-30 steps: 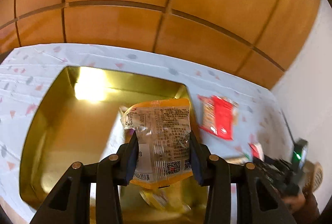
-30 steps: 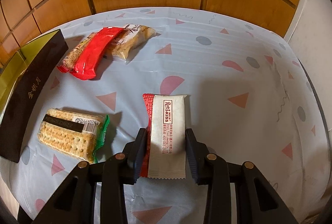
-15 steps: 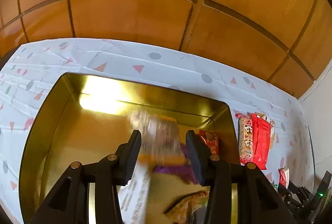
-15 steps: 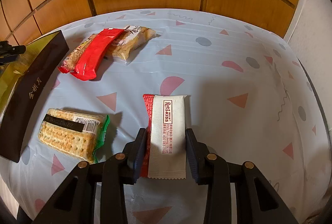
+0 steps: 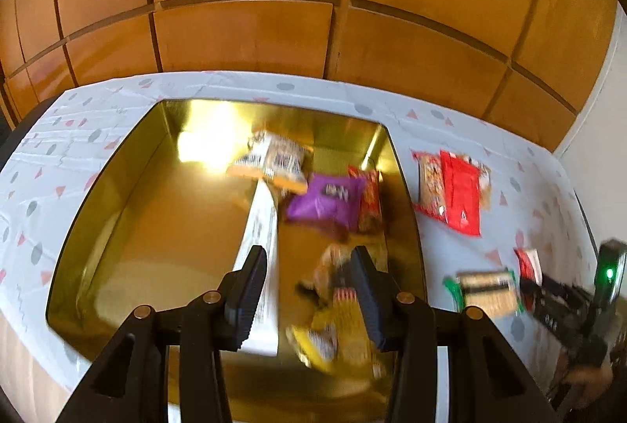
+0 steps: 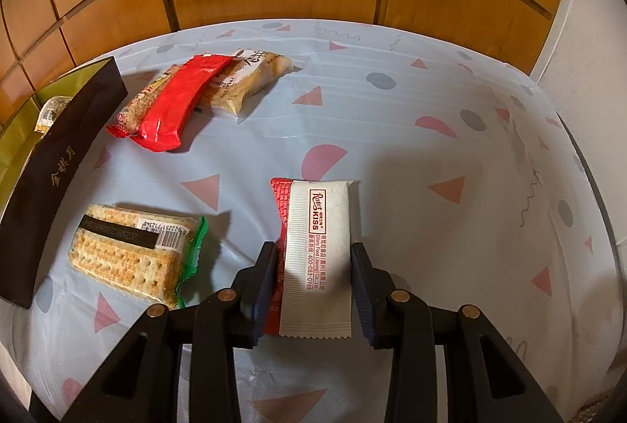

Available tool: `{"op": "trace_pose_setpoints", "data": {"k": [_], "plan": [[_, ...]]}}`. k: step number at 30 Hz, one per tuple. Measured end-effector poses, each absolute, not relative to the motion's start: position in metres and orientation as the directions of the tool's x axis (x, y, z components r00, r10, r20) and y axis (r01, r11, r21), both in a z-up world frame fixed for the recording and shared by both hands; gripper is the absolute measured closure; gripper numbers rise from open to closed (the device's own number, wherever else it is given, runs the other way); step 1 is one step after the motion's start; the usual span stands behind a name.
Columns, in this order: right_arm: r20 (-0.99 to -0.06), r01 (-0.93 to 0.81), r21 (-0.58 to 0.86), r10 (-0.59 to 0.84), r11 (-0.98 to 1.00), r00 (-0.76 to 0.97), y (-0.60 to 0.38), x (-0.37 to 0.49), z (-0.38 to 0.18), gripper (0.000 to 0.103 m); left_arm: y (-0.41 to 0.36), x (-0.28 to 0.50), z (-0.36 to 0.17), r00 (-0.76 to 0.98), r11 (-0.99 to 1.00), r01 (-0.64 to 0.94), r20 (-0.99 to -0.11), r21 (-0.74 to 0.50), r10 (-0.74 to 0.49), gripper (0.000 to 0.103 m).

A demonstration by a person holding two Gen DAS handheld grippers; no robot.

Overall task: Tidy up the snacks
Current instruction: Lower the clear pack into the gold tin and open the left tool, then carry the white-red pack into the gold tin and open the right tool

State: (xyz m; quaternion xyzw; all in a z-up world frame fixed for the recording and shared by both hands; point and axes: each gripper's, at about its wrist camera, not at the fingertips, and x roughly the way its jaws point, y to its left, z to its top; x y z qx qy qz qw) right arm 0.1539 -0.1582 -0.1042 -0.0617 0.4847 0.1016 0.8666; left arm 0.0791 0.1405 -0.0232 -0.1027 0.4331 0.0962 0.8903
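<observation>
My left gripper (image 5: 309,289) is open and empty above the gold tin (image 5: 117,195). In the tin lie an orange-and-clear snack pack (image 5: 272,164), a purple pack (image 5: 325,201), a red pack (image 5: 370,201), a long white pack (image 5: 260,250) and a yellow pack (image 5: 337,340). My right gripper (image 6: 313,278) has its jaws on both sides of a white-and-red Rose Kiss pack (image 6: 317,250) that lies on the tablecloth; a small gap shows on the right side. The right gripper also shows in the left wrist view (image 5: 564,301).
On the tablecloth (image 6: 431,148) lie a cracker pack with green ends (image 6: 133,250), a red bar (image 6: 180,101) on a grain bar (image 6: 133,109), and a beige biscuit pack (image 6: 247,82). The tin's dark side (image 6: 58,180) stands at the left. A wood-panelled wall stands behind.
My left gripper opened and let go of the orange-and-clear pack, which now lies in the far part of the tin. The left gripper pulled back and up. The right gripper has not moved.
</observation>
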Motion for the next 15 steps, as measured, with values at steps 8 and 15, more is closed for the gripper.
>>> {"op": "trace_pose_setpoints", "data": {"k": [8, 15], "plan": [[-0.839, -0.233, -0.02, 0.11, 0.972, 0.532, -0.159, 0.15, -0.103, 0.065, 0.128, 0.052, -0.028, 0.589, 0.961, -0.262, -0.804, -0.094, 0.082, 0.058], [-0.822, -0.23, -0.037, 0.102, 0.972, 0.561, -0.158, 0.146, -0.104, 0.064, 0.117, 0.042, -0.023, 0.608, 0.969, -0.239, -0.787, -0.062, 0.1, 0.058]]}}
